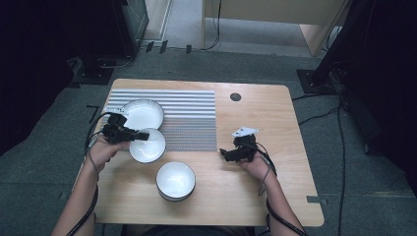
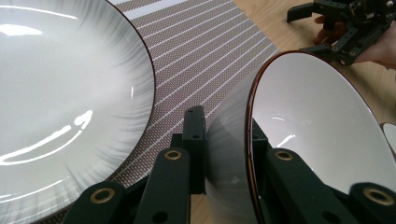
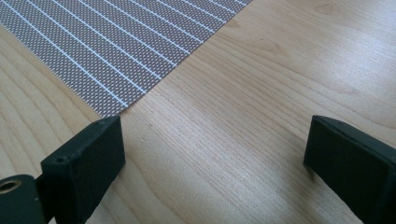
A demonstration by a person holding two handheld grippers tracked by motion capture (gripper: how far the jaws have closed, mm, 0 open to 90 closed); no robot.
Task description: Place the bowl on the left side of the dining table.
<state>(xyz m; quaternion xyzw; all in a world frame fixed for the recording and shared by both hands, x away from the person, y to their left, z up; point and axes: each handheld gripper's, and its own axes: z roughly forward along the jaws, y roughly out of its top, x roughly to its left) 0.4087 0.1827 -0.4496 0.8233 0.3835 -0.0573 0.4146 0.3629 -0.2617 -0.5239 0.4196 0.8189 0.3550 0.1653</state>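
The small white bowl (image 2: 303,126) with a dark rim sits tilted, its wall clamped between the left gripper's (image 2: 224,140) fingers (image 2: 194,135). The plate (image 2: 65,102) lies flat just beside them on the striped mat (image 2: 205,51). A 2nd bowl (image 1: 175,180) stands upright, well apart from both grippers.

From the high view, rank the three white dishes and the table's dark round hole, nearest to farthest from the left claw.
1. Gripped bowl, its rim in the left claw.
2. Plate, just beyond, on the mat.
3. Front bowl, toward the person.
4. Hole, far right of the table.
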